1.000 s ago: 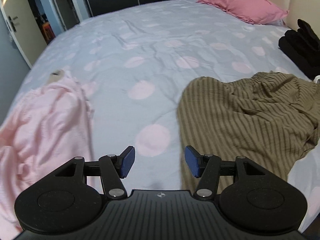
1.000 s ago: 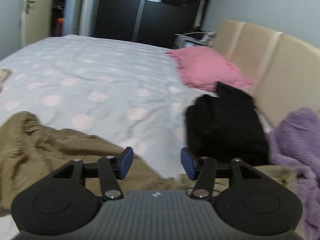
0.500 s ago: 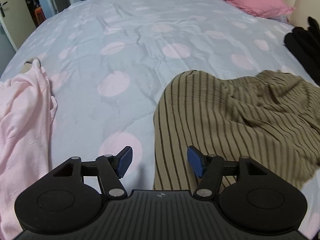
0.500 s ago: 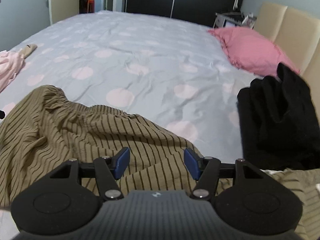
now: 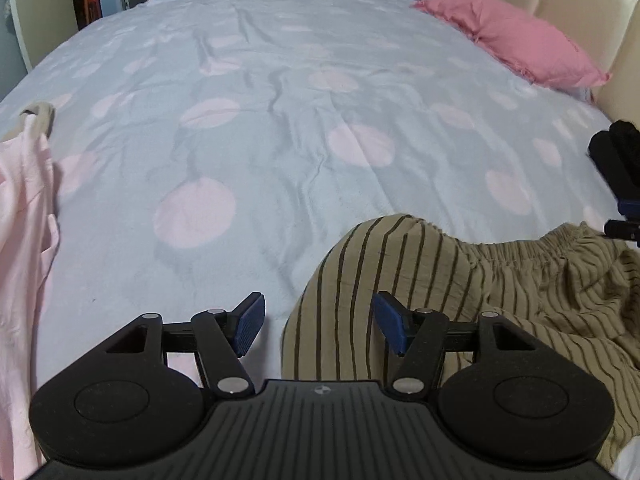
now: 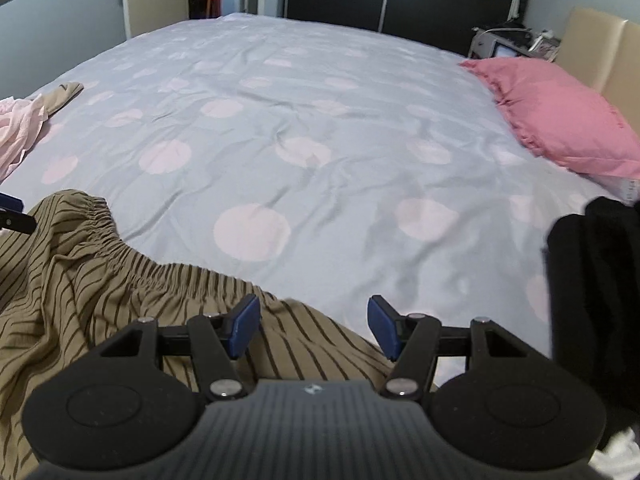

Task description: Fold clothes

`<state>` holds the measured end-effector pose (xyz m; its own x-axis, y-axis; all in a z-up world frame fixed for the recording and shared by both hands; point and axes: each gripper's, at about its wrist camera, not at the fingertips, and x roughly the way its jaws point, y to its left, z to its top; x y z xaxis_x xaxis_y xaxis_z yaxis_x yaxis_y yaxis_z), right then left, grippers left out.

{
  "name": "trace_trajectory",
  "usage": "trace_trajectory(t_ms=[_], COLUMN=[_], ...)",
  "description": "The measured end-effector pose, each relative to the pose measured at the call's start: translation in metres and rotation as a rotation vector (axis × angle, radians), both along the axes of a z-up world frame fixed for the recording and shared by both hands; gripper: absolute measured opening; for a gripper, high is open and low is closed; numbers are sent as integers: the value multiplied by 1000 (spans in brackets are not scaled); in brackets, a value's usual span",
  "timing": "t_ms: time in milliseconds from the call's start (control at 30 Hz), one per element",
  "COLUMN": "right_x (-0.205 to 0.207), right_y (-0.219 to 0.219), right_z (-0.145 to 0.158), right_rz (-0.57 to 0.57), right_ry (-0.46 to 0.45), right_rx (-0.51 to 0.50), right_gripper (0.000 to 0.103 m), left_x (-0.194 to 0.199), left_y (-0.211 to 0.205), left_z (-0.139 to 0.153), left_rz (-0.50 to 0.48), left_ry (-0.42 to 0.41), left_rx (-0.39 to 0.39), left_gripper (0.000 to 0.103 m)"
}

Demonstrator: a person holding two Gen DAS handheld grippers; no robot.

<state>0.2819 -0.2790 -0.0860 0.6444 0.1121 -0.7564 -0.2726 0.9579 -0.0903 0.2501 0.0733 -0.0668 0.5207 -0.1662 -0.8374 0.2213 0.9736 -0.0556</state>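
Left tool (image 5: pixel 318 326) wide, now low over striped garment (image 5: pixel 500 280) | right tool (image 6: pixel 312 326) wide at its elastic waistband (image 6: pixel 160 270) | garment crumpled on bed (image 5: pixel 280 120); both positioned to grip, likely for spreading.

The left wrist view sits low and close over the grey bedspread with pale pink dots (image 5: pixel 280 128), facing up the bed toward the beige padded headboard (image 5: pixel 580 12). The right wrist view looks the same way from further right, equally low. Both share the rumpled olive garment with dark stripes (image 5: pixel 460 280) (image 6: pixel 80 280), the pink frilled pillow (image 5: pixel 520 36) (image 6: pixel 560 116) and the pale pink cloth (image 5: pixel 24 220) (image 6: pixel 16 132) at the left edge
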Motion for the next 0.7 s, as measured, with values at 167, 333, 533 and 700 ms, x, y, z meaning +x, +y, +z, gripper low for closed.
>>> trace_trajectory(t_ms=[167, 333, 533, 700], right_x=[24, 31, 19, -1], right_y=[11, 8, 13, 4], right_z=[-18, -36, -13, 36], right_rz=[48, 43, 38, -19], right_ry=[29, 158, 166, 20], right_rx=[-19, 46, 57, 84], right_gripper=[68, 62, 11, 9], left_x=[5, 0, -12, -30], left_y=[-6, -11, -10, -3], left_z=[-14, -14, 5, 43], left_rz=[10, -38, -57, -49], left_ry=[42, 44, 20, -74], left_rx=[30, 44, 22, 4], left_gripper=[59, 39, 4, 2])
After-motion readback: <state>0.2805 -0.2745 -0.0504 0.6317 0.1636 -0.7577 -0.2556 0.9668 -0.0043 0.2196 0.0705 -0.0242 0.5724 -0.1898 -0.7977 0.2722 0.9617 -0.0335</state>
